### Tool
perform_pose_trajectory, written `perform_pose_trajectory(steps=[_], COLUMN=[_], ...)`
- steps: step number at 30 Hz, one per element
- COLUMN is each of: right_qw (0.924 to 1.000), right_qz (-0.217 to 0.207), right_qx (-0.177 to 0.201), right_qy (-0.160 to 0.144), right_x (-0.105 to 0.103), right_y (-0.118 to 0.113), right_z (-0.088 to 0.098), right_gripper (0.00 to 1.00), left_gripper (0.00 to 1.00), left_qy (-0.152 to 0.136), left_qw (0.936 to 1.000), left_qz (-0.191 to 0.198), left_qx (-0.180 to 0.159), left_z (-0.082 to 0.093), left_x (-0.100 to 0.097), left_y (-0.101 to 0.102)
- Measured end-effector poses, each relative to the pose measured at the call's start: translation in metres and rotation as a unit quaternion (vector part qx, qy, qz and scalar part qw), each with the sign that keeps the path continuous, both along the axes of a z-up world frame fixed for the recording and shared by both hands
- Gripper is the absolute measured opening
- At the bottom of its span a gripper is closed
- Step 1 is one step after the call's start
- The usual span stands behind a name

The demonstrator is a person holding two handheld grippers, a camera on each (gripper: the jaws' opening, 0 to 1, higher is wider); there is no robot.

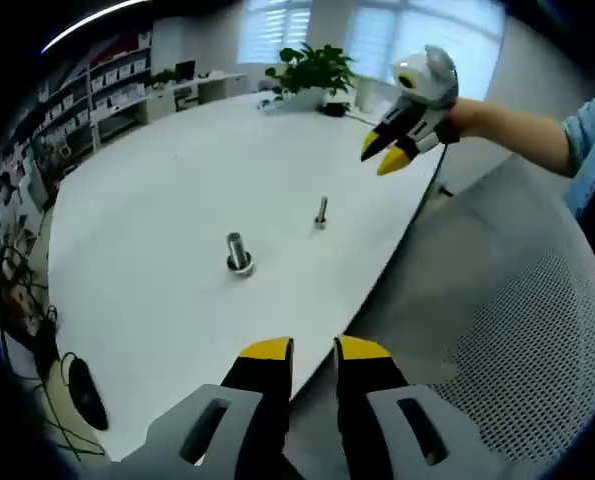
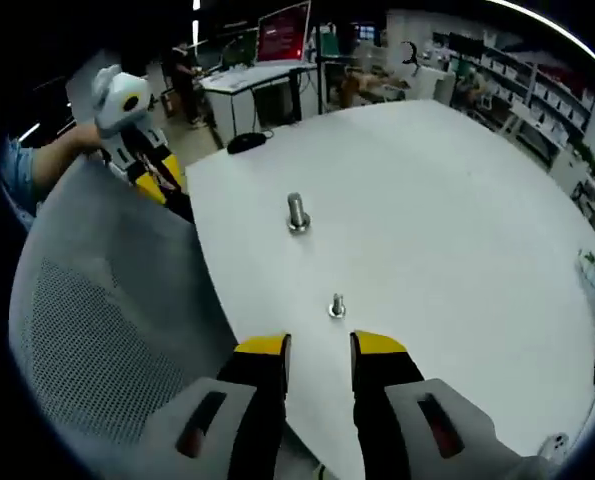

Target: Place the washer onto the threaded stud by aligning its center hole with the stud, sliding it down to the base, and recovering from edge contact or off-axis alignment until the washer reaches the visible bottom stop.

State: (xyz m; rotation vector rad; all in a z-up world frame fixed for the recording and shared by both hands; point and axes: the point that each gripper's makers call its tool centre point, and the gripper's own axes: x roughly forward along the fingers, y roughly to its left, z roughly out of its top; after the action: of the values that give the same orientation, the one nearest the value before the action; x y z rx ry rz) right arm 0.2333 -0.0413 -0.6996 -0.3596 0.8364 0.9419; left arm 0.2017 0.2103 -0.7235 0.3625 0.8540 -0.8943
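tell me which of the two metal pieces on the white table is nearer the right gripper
The smaller, thinner upright metal stud, just beyond the right gripper; the thicker silver bolt stands farther off.

The right gripper [image 2: 320,350] rises from the near edge, its yellow-tipped jaws parted with nothing between them. Just beyond the tips, a small threaded stud [image 2: 337,306] stands upright on the white table [image 2: 447,220]. Farther along the table stands a larger bolt-like stud with a wide base [image 2: 297,214], well apart from the small one. To the left, past the table's edge, a grey mesh chair back [image 2: 97,300] curves. Above it the left gripper [image 2: 149,175], held by a person's hand [image 2: 67,150], hangs off the table's far left edge. A desk with a red monitor [image 2: 283,35] stands in the far background.
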Motion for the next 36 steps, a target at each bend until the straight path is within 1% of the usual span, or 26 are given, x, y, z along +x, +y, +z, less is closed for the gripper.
perform_pose_trajectory(steps=[1, 3, 5, 7, 8, 10, 12, 13, 14, 15, 17, 18, 20, 21, 22, 23, 24, 26, 27, 28, 29, 30, 31, 33, 34, 36], right_qw=[1.0, 0.9998, 0.999, 0.9984, 0.9976, 0.9967, 0.9965, 0.9967, 0.9966, 0.9956, 0.9943, 0.9938, 0.9911, 0.9886, 0.9866, 0.9839, 0.9792, 0.9742, 0.9763, 0.9763, 0.9766, 0.9761, 0.974, 0.9755, 0.9764, 0.976], right_qz=[-0.005, -0.019, -0.044, -0.056, -0.068, -0.078, -0.08, -0.078, -0.079, -0.089, -0.093, -0.096, -0.12, -0.135, -0.145, -0.157, -0.171, -0.177, -0.173, -0.181, -0.182, -0.19, -0.201, -0.191, -0.189, -0.194], right_qx=[0.002, 0.007, 0.01, 0.008, 0.011, 0.012, 0.005, 0.003, 0.005, 0.02, 0.052, 0.056, 0.054, 0.061, 0.07, 0.082, 0.106, 0.134, 0.124, 0.099, 0.098, 0.104, 0.104, 0.103, 0.099, 0.097], right_qy=[-0.002, -0.007, 0.002, -0.007, -0.012, -0.018, -0.022, -0.023, -0.024, -0.021, -0.005, -0.004, 0.019, 0.024, 0.024, 0.025, 0.027, 0.039, 0.039, 0.065, 0.059, 0.017, 0.005, 0.034, 0.037, 0.025], right_x=[-0.005, -0.018, -0.03, -0.042, -0.049, -0.058, -0.068, -0.071, -0.072, -0.074, -0.081, -0.082, -0.084, -0.082, -0.08, -0.078, -0.077, -0.078, -0.078, -0.084, -0.081, -0.069, -0.065, -0.073, -0.074, -0.071], right_y=[-0.006, -0.019, -0.028, -0.037, -0.041, -0.043, -0.045, -0.045, -0.045, -0.042, -0.031, -0.03, -0.031, -0.032, -0.032, -0.03, -0.026, -0.017, -0.017, -0.022, -0.024, -0.028, -0.031, -0.027, -0.026, -0.029], right_z=[0.003, 0.009, 0.012, 0.015, 0.016, 0.018, 0.016, 0.016, 0.015, 0.016, 0.016, 0.015, 0.005, 0.005, 0.007, 0.01, 0.015, 0.014, 0.007, -0.003, -0.001, 0.007, 0.009, 0.003, 0.002, 0.004], right_gripper=[0.26, 0.26, 0.26, 0.26, 0.26, 0.26, 0.26, 0.26, 0.26, 0.26, 0.26, 0.26, 0.25, 0.25, 0.25, 0.25, 0.25, 0.23, 0.23, 0.22, 0.2, 0.2, 0.2, 0.19, 0.18, 0.18], left_gripper=[0.14, 0.14, 0.14, 0.14, 0.14, 0.17, 0.21, 0.23, 0.23, 0.23, 0.23, 0.23, 0.23, 0.23, 0.23, 0.22, 0.22, 0.22, 0.22, 0.22, 0.22, 0.22, 0.22, 0.22, 0.22, 0.21], left_qy=[-0.001, -0.024, -0.036, -0.051, -0.05, -0.043, -0.039, -0.037, -0.037, -0.041, -0.044, -0.042, -0.028, -0.022, -0.012, -0.013, -0.015, -0.002, 0.003, 0.002, 0.003, 0.007, 0.012, 0.012, 0.011, 0.008], left_qw=[1.0, 0.9996, 0.9992, 0.9985, 0.9985, 0.9983, 0.9977, 0.9965, 0.996, 0.9939, 0.9937, 0.994, 0.9958, 0.9953, 0.9926, 0.9911, 0.9918, 0.9912, 0.9899, 0.9899, 0.9897, 0.9896, 0.9895, 0.9878, 0.9873, 0.9866], left_qz=[0.0, -0.017, -0.016, -0.021, -0.022, -0.037, -0.052, -0.06, -0.063, -0.074, -0.074, -0.072, -0.064, -0.068, -0.084, -0.087, -0.084, -0.084, -0.087, -0.088, -0.089, -0.089, -0.09, -0.096, -0.098, -0.103], left_qx=[0.002, 0.003, 0.003, -0.005, -0.006, -0.014, 0.017, 0.045, 0.052, 0.071, 0.072, 0.071, 0.059, 0.065, 0.087, 0.1, 0.095, 0.102, 0.112, 0.112, 0.112, 0.112, 0.112, 0.122, 0.124, 0.127], left_z=[-0.003, -0.004, -0.006, -0.004, -0.004, -0.004, -0.013, -0.02, -0.022, -0.026, -0.028, -0.029, -0.032, -0.035, -0.041, -0.044, -0.046, -0.052, -0.056, -0.058, -0.06, -0.062, -0.064, -0.068, -0.069, -0.068], left_x=[0.008, 0.024, 0.04, 0.055, 0.056, 0.063, 0.073, 0.079, 0.081, 0.088, 0.097, 0.104, 0.111, 0.113, 0.115, 0.119, 0.124, 0.125, 0.126, 0.127, 0.127, 0.126, 0.125, 0.124, 0.125, 0.126], left_y=[-0.001, -0.005, -0.01, -0.02, -0.022, -0.035, -0.036, -0.033, -0.032, -0.031, -0.036, -0.037, -0.046, -0.048, -0.047, -0.048, -0.053, -0.056, -0.056, -0.058, -0.059, -0.06, -0.062, -0.062, -0.062, -0.063])
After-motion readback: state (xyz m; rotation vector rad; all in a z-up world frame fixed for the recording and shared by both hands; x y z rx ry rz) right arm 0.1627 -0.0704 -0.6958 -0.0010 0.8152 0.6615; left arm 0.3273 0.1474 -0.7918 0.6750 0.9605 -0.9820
